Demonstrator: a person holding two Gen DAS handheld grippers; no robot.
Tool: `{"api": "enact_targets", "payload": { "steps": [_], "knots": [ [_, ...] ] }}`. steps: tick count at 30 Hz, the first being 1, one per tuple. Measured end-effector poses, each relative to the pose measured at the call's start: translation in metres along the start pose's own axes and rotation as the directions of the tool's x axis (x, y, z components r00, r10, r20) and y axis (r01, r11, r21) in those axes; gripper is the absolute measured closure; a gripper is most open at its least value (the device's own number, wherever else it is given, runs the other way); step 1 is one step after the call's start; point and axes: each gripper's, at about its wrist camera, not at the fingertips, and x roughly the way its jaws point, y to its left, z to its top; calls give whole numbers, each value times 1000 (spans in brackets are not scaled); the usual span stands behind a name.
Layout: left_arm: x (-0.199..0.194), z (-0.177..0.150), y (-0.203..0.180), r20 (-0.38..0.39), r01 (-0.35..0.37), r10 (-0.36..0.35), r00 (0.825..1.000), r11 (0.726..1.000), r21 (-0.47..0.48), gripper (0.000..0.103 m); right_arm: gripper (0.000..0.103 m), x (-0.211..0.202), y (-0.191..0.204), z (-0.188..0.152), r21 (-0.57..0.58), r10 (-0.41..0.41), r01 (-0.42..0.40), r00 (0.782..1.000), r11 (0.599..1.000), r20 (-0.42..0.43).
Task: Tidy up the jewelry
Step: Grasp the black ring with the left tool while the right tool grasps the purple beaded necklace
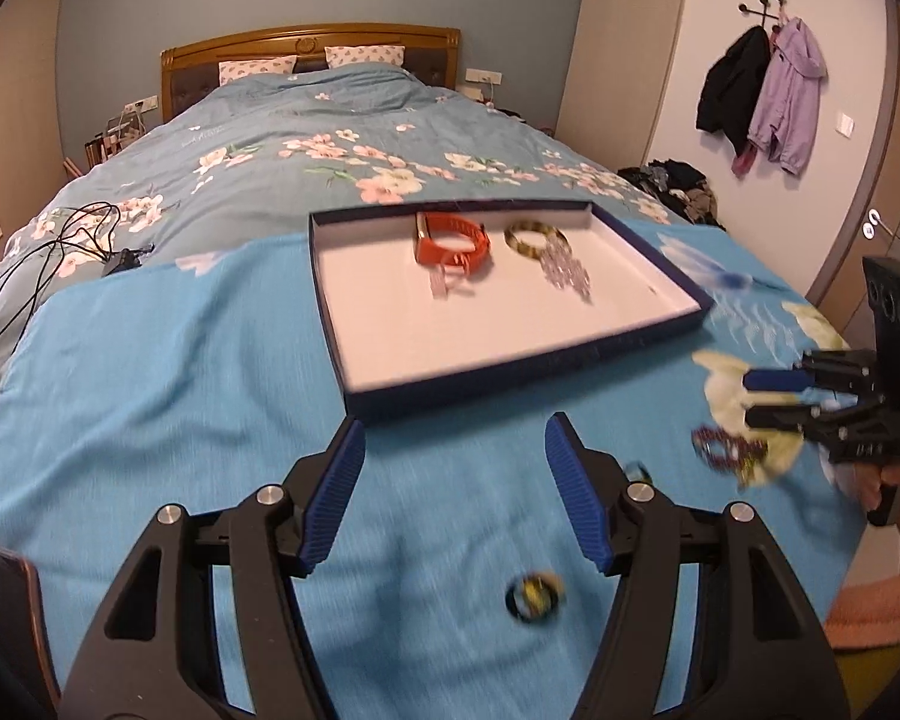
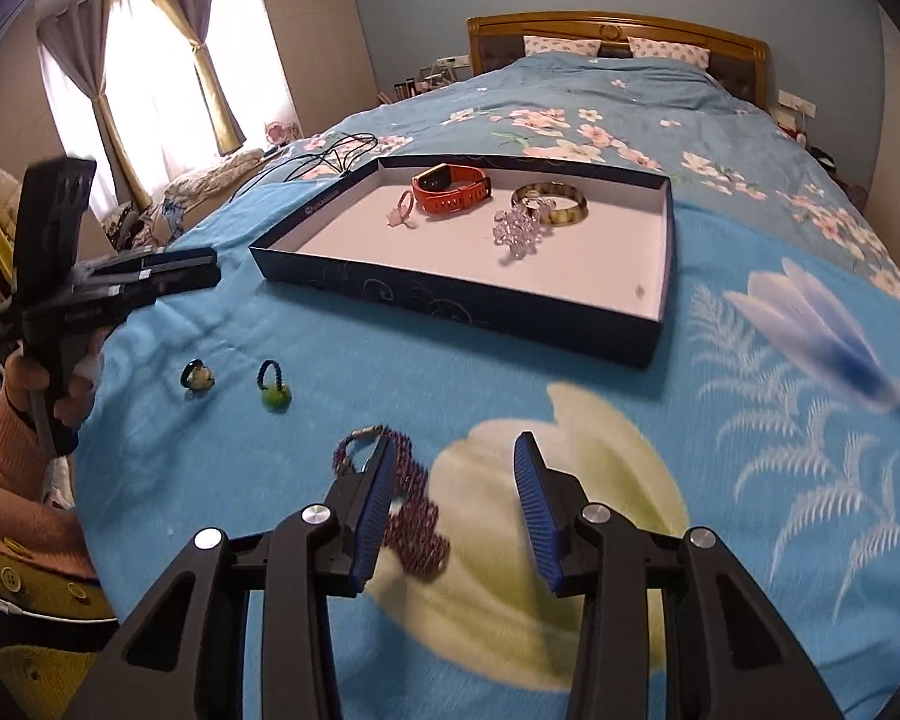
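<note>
Both wrist views look low across the bed (image 1: 150,372), sharing the tray (image 2: 450,294).

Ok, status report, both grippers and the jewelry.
Left gripper open, empty. Right gripper open beside purple bracelet. Two rings outside tray. Nothing blocking.

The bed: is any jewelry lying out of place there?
Yes. A beaded bracelet and two rings lie loose on the blanket, outside the tray that holds the other pieces.
</note>
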Motion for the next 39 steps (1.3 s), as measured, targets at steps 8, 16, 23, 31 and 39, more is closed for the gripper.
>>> {"api": "enact_targets", "payload": {
  "steps": [8,16,23,31,39],
  "knots": [
    [-13,-32,-13,-37,58,-58,998,998,19,41,64,-7,20,-10,-25,31,-31,999,999,12],
    [-15,-47,-21,-76,88,-85,994,995,44,41,75,-8,10,-16,18,-6,6,1000,1000,-4],
    [-9,-51,-24,-107,96,-91,990,994,44,49,77,1,9,-25,24,-7,8,999,1000,-49],
    [-2,-50,-21,-147,101,-96,984,995,27,59,95,1,10,-25,13,-5,5,999,1000,-43],
    [0,-50,-20,-156,117,-113,981,993,18,74,98,-5,9,-17,26,19,-19,1000,999,-4]
  ]
}}
